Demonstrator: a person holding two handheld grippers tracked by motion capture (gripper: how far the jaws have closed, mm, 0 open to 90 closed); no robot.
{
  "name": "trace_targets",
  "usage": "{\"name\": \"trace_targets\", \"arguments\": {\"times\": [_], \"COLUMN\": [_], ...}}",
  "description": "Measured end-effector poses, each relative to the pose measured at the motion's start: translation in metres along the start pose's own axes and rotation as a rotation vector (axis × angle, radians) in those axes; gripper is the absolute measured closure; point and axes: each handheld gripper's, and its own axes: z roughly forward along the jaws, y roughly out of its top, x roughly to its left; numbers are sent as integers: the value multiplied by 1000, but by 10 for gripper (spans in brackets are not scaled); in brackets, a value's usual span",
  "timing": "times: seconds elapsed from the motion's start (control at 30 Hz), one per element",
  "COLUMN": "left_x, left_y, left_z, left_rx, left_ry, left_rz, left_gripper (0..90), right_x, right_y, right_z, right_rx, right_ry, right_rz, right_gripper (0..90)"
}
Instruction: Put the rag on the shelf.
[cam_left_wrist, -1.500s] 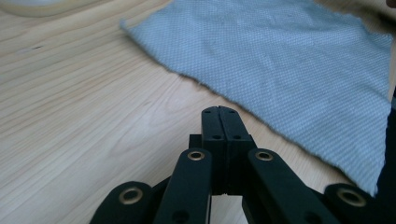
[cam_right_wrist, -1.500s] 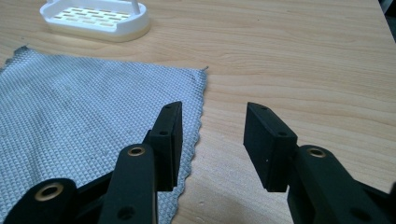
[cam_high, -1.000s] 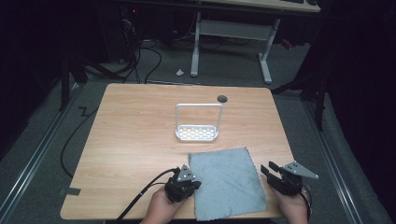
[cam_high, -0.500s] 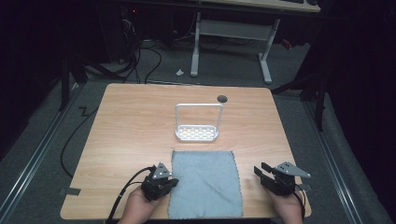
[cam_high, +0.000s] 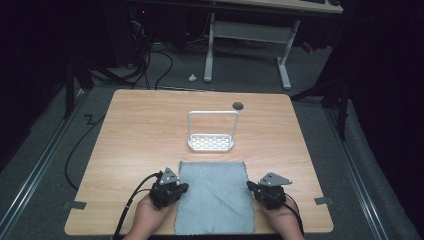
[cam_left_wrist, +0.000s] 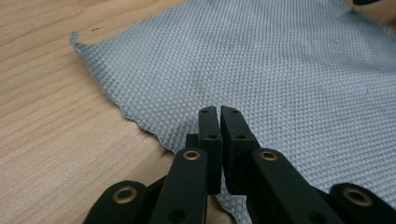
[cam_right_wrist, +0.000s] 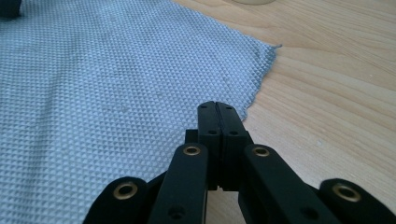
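Note:
A grey waffle-weave cloth (cam_high: 215, 197) lies flat near the table's front edge, its sides square to the table. My left gripper (cam_high: 176, 189) is at the cloth's left edge. In the left gripper view its jaws (cam_left_wrist: 219, 114) stand shut but for a hairline slit, tips low over the wavy edge of the cloth (cam_left_wrist: 280, 70). My right gripper (cam_high: 256, 189) is at the right edge. Its jaws (cam_right_wrist: 217, 108) are fully shut, tips just inside the border of the cloth (cam_right_wrist: 102, 93). No fabric shows between either pair of jaws.
A white wire-handled rack (cam_high: 211, 135) stands on the wooden table (cam_high: 140, 130) just beyond the cloth. A dark round hole (cam_high: 238, 105) marks the back of the tabletop. Cables and a desk frame lie on the floor behind.
The cloth, skewed a second ago, has turned square to the table and shifted left. My left gripper moved left along with its edge, and the right gripper came in to the right edge.

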Motion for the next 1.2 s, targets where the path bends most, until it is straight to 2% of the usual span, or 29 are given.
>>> {"name": "trace_targets", "arguments": {"times": [0.1,0.33,0.37,0.4,0.43,0.47,0.53,0.63,0.73,0.77,0.8,0.83,0.87,1.07,1.13,1.17,1.2], "left_x": [0,1,-1,-1,1,0,-4,-5,-11,-10,-8,-10,-9,-10,-9,-10,-6], "left_y": [-1,-5,-7,-8,-8,-9,-11,-14,-17,-17,-17,-18,-18,-18,-18,-19,-18], "left_z": [-1,-6,-6,-8,-9,-10,-11,-14,-16,-18,-20,-20,-21,-23,-23,-23,-25], "left_rx": [1,12,0,5,16,18,9,14,3,17,43,30,50,54,32,2,-6], "left_ry": [-7,-47,-60,-63,-61,-63,-79,-94,-99,-99,-96,-103,-102,-110,-96,-94,-70], "left_rz": [-3,-16,-53,-50,-19,-23,-60,-54,-71,-47,-2,-31,3,12,9,-32,-7], "left_gripper": [871,871,870,871,871,871,871,871,871,871,870,871,870,844,814,801,764], "right_x": [-1,2,3,4,5,6,6,9,12,12,13,14,14,15,15,14,10], "right_y": [-2,-5,-6,-6,-7,-8,-11,-14,-16,-16,-17,-17,-17,-18,-18,-17,-16], "right_z": [5,1,0,-1,-2,-3,-5,-9,-13,-14,-14,-15,-15,-17,-19,-20,-23], "right_rx": [20,23,24,25,24,23,21,25,30,31,34,35,36,39,24,11,-9], "right_ry": [6,25,28,35,38,42,56,75,88,93,97,97,101,124,121,118,109], "right_rz": [-6,-22,-25,-24,-31,-37,-39,-48,-65,-71,-70,-77,-78,-83,-95,-87,-67], "right_gripper": [900,900,900,900,900,900,900,900,900,900,900,900,900,900,891,882,870]}}
